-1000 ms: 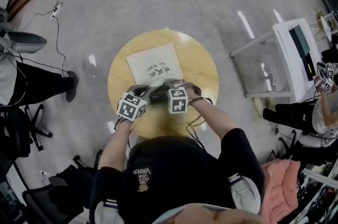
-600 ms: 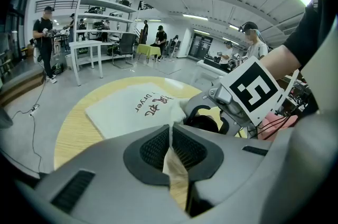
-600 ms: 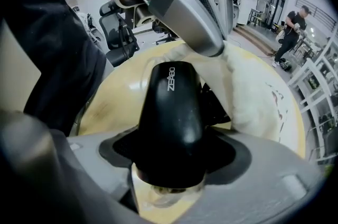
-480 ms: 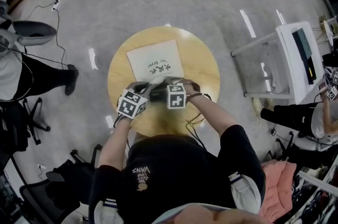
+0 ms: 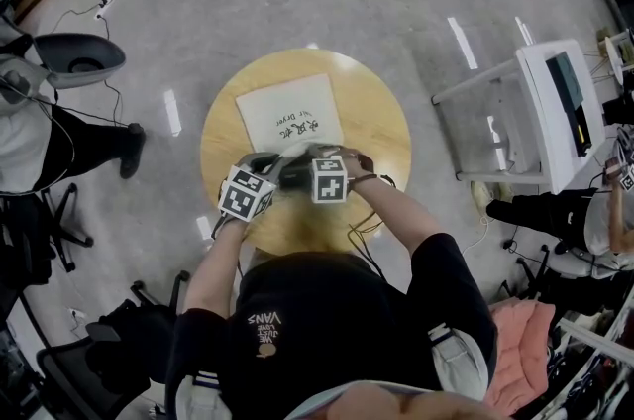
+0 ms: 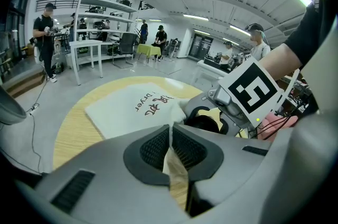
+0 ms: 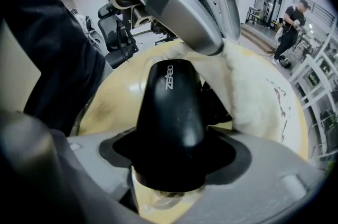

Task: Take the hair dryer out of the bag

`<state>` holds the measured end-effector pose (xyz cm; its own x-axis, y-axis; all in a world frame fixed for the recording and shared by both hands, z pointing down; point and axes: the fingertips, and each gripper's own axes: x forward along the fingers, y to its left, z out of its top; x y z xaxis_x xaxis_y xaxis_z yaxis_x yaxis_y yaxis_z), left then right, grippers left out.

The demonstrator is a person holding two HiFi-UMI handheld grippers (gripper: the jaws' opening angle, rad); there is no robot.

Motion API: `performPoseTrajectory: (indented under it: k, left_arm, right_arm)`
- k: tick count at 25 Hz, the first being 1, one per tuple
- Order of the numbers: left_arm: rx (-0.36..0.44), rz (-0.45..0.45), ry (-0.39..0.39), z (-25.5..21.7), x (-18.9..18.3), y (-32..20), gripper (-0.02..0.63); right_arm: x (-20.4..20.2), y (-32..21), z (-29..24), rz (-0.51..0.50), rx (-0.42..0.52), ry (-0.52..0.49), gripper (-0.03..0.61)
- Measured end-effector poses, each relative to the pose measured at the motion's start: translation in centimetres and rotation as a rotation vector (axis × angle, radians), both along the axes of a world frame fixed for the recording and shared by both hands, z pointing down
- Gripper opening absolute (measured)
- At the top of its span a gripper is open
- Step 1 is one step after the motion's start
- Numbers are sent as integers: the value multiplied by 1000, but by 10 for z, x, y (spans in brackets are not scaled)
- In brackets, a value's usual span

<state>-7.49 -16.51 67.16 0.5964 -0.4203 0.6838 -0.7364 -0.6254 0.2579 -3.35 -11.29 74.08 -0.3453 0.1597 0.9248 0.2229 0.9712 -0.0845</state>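
- We look down on a round wooden table (image 5: 384, 121) on a grey floor. The person in a black shirt holding both tools stands at its near side.
- A flat white bag (image 5: 287, 114) with dark print lies on the far half of the table, with its near edge by the tools.
- The left gripper (image 6: 170, 146) has its jaws pressed almost together, pinching a thin fold of the bag's white cloth at that near edge.
- The right gripper (image 7: 169, 167) has its jaws clamped on the black hair dryer (image 7: 171, 112).
- The hair dryer sits at the bag's near edge, between the two tools, with the lifted cloth just to its right.
- We cannot tell how much of it is inside the bag.
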Motion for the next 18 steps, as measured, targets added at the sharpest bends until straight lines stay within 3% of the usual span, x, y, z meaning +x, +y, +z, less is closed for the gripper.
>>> performPoseTrajectory:
  k: [18]
  left_arm:
    - [5, -3, -1, -1, 3, 2, 32]
  right_arm:
    - [-1, -1, 4, 8, 36, -28, 357]
